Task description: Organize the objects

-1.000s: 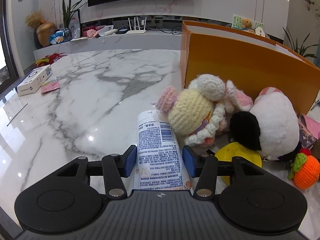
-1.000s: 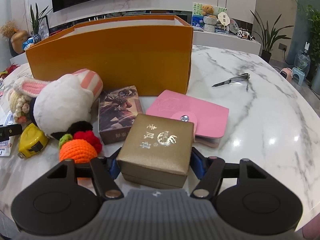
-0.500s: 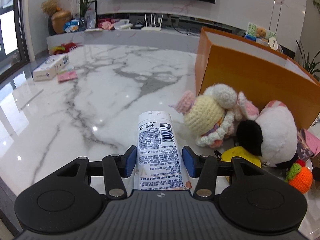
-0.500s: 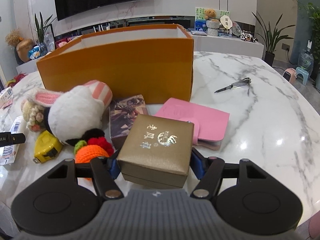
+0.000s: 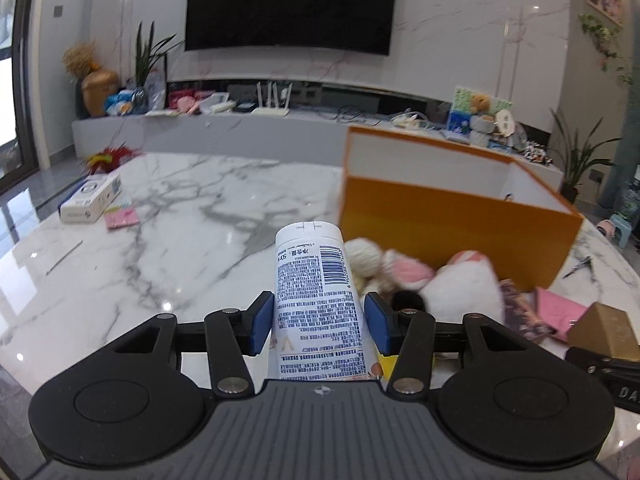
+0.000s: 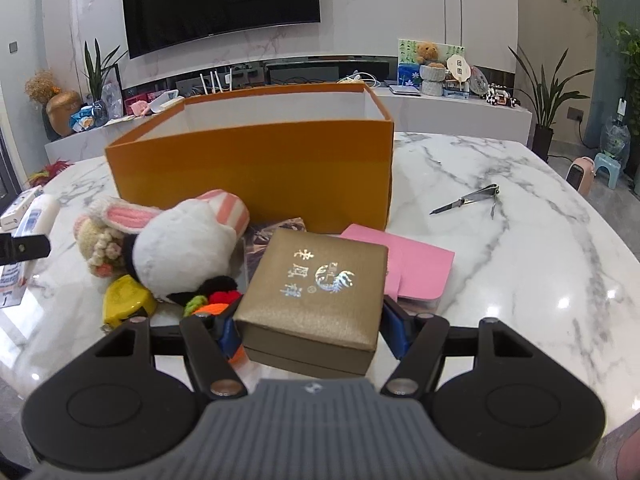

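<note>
While both grippers are raised above the marble table (image 6: 520, 280), the holdings read as follows:

Left gripper (image 5: 319, 322): blue pads clamped on either side of a white tube (image 5: 314, 300); tube points forward, cap end away from the camera, printed label and barcode facing up.
Right gripper (image 6: 312, 330): jaws closed on a gold box (image 6: 316, 288); lid with shiny lettering faces up, box tilted slightly.
Orange box (image 6: 256, 168): open-topped, white inside, standing on the table beyond the clutter; interior floor not visible.
White plush toy (image 6: 184, 248): lying in front of the orange box, pink-and-white striped ear toward it.
Crocheted doll (image 6: 100, 248): just left of the white plush, touching it; a pink-lined knitted ear lies over it.
Yellow tape measure (image 6: 128, 300): on the table below the plush, near the right gripper's left finger.
Orange crochet piece (image 6: 218, 304): red, green and orange yarn, partly hidden behind the right gripper.
Picture box (image 6: 264, 240): dark illustrated cover, largely hidden behind the gold box.
Pink card holder (image 6: 416, 268): flat on the table, right of the gold box, partly behind it.
Nail clipper (image 6: 468, 200): metal, opened out, well apart to the right.
White carton (image 5: 90, 198): far left of the table, pink notes (image 5: 122, 216) beside it.
</note>
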Demonstrator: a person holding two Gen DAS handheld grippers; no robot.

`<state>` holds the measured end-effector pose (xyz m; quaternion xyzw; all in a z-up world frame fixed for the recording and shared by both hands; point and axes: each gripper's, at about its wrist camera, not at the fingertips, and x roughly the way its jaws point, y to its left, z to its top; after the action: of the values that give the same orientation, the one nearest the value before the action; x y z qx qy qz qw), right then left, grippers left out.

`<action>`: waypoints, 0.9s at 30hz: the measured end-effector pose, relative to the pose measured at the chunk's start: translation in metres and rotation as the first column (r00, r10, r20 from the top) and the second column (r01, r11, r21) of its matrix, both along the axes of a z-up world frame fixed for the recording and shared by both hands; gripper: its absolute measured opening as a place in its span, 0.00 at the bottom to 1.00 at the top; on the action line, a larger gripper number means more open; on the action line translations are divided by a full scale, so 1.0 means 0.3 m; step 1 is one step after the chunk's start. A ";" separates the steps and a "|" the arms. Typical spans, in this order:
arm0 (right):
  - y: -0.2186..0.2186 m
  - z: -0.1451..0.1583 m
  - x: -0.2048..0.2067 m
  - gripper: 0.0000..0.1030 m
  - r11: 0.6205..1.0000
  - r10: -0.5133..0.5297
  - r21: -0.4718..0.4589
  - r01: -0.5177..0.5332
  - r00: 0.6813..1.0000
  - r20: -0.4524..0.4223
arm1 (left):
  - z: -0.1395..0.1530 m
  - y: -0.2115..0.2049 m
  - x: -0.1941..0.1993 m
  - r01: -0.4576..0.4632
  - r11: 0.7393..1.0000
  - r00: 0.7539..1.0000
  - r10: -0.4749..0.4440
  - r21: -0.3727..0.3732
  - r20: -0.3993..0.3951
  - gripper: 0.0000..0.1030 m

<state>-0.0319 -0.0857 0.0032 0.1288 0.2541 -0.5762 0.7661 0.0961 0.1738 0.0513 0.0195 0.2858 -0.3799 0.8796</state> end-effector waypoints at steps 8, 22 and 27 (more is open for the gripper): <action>0.080 0.068 0.038 0.67 0.996 0.082 -0.041 -0.082 0.997 0.003 | 0.064 -0.048 -0.091 0.091 0.995 0.995 -0.089 -0.041 0.046 0.56; 0.033 0.235 0.088 0.67 0.975 0.200 -0.102 -0.197 0.980 0.019 | 0.223 -0.200 -0.028 0.150 0.984 0.983 -0.139 -0.095 0.116 0.56; -0.091 0.322 0.108 0.67 0.966 0.225 -0.127 -0.223 0.974 -0.002 | 0.280 -0.279 0.070 0.139 0.983 0.985 -0.125 -0.122 0.116 0.56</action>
<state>0.0004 -0.1130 0.0999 0.0541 0.2250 -0.4999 0.8346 0.1171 0.0900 0.1354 0.0015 0.2104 -0.4535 0.8661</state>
